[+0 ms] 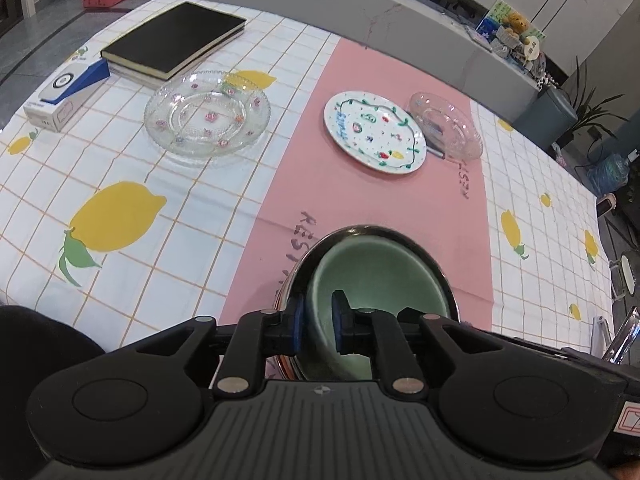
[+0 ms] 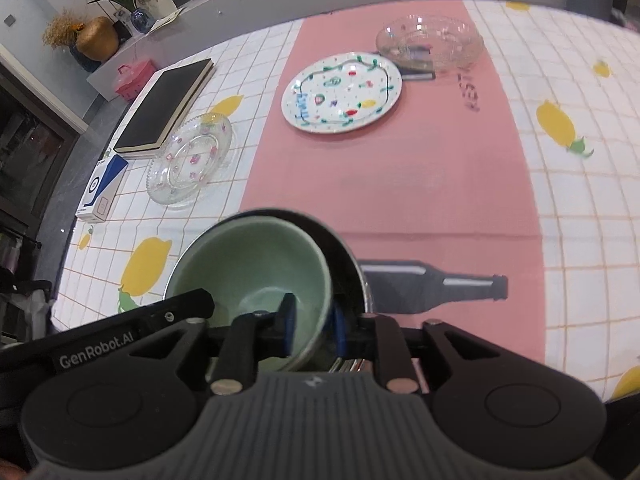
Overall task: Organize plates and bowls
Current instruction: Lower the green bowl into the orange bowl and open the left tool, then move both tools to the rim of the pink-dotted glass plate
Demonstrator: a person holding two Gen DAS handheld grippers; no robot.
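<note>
Left wrist: left gripper (image 1: 319,322) clamps the near-left rim of the green bowl (image 1: 376,276), nested in a dark bowl (image 1: 384,236).

Right wrist: right gripper (image 2: 311,326) pinches the green bowl's right rim. Stacking step, probably; next calls for coordinated placement.

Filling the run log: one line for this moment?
left gripper: shut on green bowl | right gripper: same bowl's rim | metal bowl beneath

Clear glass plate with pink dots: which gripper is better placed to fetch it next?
Probably the left gripper: the clear glass plate lies on its side, though its jaws clamp the pale green ceramic bowl.
</note>
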